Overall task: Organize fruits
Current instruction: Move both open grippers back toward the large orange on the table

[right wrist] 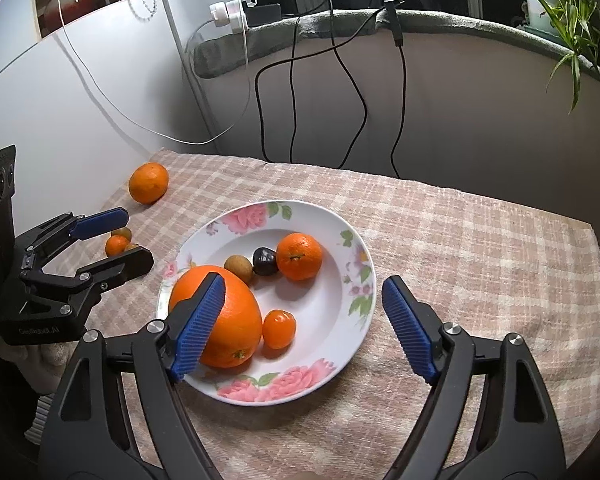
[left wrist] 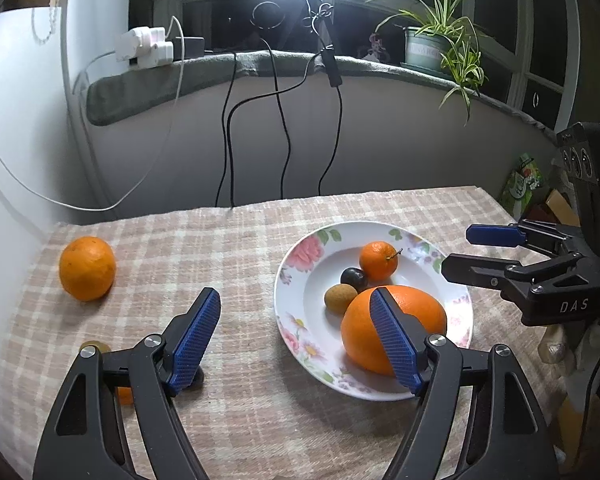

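On the checked tablecloth (right wrist: 460,240) your floral plate (right wrist: 340,320) holds a large orange (right wrist: 236,320), two mandarins (right wrist: 299,256), a dark plum (right wrist: 264,261) and a brown kiwi-like fruit (right wrist: 238,267). Another orange (left wrist: 87,268) lies well apart, left. Your left gripper (left wrist: 296,340) and right gripper (right wrist: 300,324) both hover spread wide, gripping nothing.

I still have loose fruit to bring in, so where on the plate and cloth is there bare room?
The plate is free in its right half, right of the small mandarin and below the mandarin. Its left is crowded by the big orange, longan and plum. The cloth right of the plate is bare.
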Action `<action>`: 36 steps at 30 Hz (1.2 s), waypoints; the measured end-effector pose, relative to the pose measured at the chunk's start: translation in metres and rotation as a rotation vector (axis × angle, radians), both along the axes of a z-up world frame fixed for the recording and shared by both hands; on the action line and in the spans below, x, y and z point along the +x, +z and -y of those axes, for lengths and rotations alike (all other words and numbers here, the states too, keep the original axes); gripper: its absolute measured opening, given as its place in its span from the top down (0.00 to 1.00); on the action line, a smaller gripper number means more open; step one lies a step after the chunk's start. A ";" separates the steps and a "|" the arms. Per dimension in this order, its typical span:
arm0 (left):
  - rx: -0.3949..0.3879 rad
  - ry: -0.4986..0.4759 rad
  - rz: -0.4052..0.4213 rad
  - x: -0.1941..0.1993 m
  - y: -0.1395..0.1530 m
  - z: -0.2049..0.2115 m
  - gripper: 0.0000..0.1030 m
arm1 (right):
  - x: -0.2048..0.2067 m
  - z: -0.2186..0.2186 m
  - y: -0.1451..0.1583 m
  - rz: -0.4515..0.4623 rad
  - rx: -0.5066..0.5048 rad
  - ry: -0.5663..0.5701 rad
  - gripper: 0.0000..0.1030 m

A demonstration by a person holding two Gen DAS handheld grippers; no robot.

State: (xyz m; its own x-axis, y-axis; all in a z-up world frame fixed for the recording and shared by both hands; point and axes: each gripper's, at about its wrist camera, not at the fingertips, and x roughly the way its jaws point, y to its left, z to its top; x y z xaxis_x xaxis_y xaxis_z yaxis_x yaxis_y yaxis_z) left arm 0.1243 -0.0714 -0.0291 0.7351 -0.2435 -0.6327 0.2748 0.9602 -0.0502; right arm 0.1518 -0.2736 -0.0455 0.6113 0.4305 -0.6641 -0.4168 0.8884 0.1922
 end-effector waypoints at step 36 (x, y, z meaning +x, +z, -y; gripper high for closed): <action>-0.055 0.221 -0.004 0.001 -0.009 -0.133 0.25 | 0.024 -0.099 0.040 0.029 0.079 0.105 0.10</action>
State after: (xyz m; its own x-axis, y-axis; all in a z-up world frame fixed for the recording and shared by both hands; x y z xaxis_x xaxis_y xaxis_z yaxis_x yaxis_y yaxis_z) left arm 0.1253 0.0617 -0.0379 0.7717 -0.1112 -0.6262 0.0581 0.9928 -0.1048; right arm 0.1756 -0.1749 -0.0052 0.5786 0.5437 -0.6079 -0.5134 0.8220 0.2465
